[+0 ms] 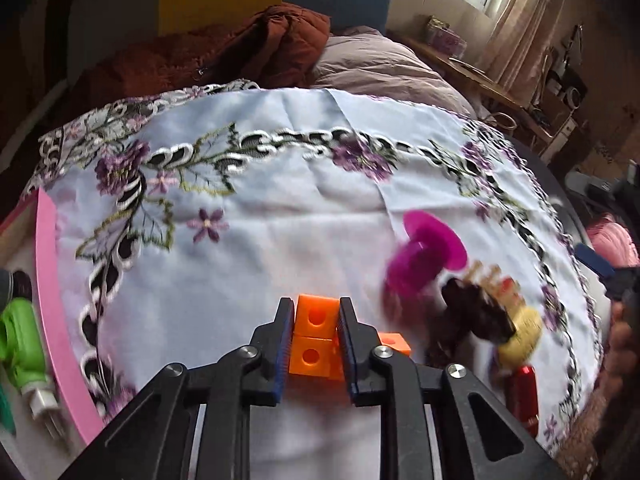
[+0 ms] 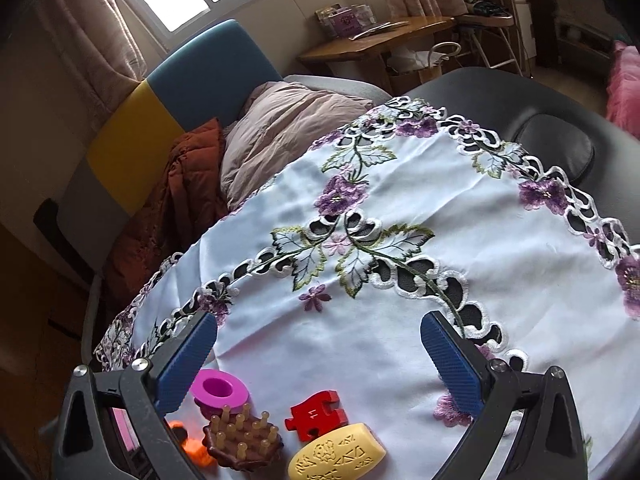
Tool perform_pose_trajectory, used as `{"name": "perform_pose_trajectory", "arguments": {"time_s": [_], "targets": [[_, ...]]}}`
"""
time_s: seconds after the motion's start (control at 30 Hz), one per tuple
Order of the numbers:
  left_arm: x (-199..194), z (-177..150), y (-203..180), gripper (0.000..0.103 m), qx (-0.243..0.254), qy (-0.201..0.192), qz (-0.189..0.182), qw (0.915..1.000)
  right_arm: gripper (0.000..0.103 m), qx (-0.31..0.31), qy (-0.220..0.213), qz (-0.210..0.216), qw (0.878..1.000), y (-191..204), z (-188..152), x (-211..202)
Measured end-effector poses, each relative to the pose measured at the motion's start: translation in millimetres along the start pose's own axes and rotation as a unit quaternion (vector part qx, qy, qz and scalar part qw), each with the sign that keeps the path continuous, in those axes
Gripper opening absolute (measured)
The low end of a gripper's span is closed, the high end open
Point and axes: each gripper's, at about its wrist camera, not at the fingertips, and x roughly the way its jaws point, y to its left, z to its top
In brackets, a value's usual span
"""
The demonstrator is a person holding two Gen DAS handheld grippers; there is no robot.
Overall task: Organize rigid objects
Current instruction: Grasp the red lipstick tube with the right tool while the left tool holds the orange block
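My left gripper is shut on an orange block piece with round holes, held over the white embroidered cloth. To its right lie a magenta spool, a brown peg brush, a yellow oval piece and a red piece, blurred. My right gripper is open and empty above the cloth. Below it lie the magenta spool, the brown peg brush, a red puzzle piece and the yellow carved oval. An orange bit shows at the lower left.
A pink tray rim sits at the left edge with a green object inside. A rust blanket and mauve pillow lie behind the table. A black padded surface extends right of the cloth.
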Motion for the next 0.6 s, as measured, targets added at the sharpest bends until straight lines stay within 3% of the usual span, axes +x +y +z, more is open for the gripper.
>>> {"name": "perform_pose_trajectory", "arguments": {"time_s": [0.3,0.6], "targets": [[-36,-45,1,0.021,-0.009,0.008,-0.049,0.9987,0.103,0.003,0.001,-0.014,1.000,-3,0,2],[-72,-91,-1,0.021,0.013,-0.005,-0.065,0.9978,0.103,0.017,0.019,-0.018,1.000,-8,-1,8]]}}
